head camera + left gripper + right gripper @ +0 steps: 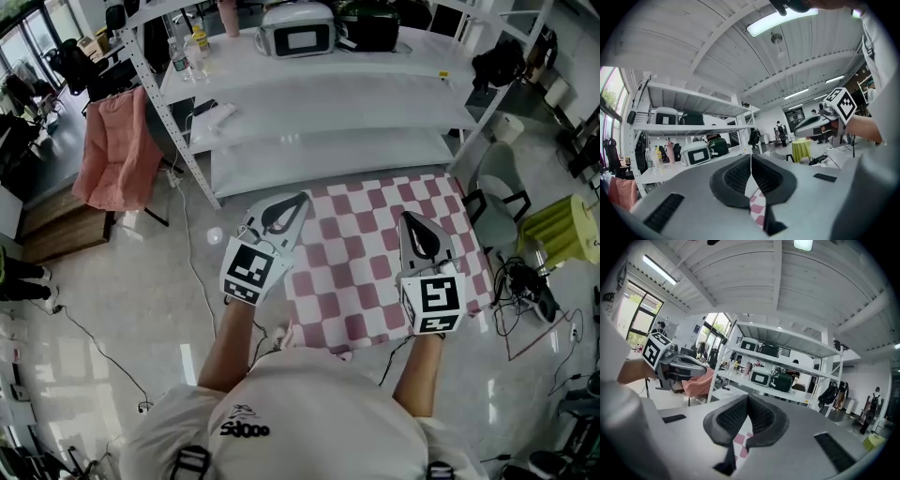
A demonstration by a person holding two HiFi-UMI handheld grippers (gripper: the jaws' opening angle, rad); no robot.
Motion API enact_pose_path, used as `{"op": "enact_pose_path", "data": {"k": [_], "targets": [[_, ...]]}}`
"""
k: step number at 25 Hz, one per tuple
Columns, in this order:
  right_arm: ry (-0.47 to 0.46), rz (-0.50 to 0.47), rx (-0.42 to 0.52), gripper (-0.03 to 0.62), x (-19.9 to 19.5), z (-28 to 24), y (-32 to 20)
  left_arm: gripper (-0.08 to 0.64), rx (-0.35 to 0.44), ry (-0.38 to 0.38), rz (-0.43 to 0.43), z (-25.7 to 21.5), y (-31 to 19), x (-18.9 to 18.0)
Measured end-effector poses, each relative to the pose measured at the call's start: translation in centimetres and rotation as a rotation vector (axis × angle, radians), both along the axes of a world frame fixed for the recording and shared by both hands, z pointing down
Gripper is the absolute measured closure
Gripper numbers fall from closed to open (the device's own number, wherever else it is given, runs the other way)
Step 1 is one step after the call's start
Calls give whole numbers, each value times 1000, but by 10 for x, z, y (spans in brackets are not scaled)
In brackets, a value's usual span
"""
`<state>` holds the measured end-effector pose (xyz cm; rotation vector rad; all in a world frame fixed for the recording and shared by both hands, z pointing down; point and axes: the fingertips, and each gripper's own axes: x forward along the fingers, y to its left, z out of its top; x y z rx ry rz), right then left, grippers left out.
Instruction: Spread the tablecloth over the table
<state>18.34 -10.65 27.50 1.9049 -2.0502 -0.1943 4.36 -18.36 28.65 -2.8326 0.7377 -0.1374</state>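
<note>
A pink-and-white checked tablecloth [375, 262] hangs spread out in the air between my two grippers, in front of a white shelf rack. My left gripper [302, 199] is shut on the cloth's near left corner; in the left gripper view a strip of the checked cloth [757, 202] is pinched between the dark pads. My right gripper [405, 217] is shut on the near right part of the cloth, and the right gripper view shows a bit of the cloth [742, 442] under its closed pads. Both grippers point about level towards the rack. No table surface is visible under the cloth.
The white shelf rack [319, 103] stands just beyond the cloth, with a white appliance [296, 28] and bottles [192, 52] on top. A pink folding chair [117, 150] is at the left. A yellow-green covered stand [562, 230] and cables [525, 286] lie at the right.
</note>
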Motion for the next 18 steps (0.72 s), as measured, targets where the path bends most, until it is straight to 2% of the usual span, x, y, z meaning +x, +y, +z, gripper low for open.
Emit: {"op": "enact_pose_path", "data": {"k": [18], "targets": [[2, 14, -28, 577, 4, 14, -1, 528, -38, -29, 41, 18, 8, 10]]}}
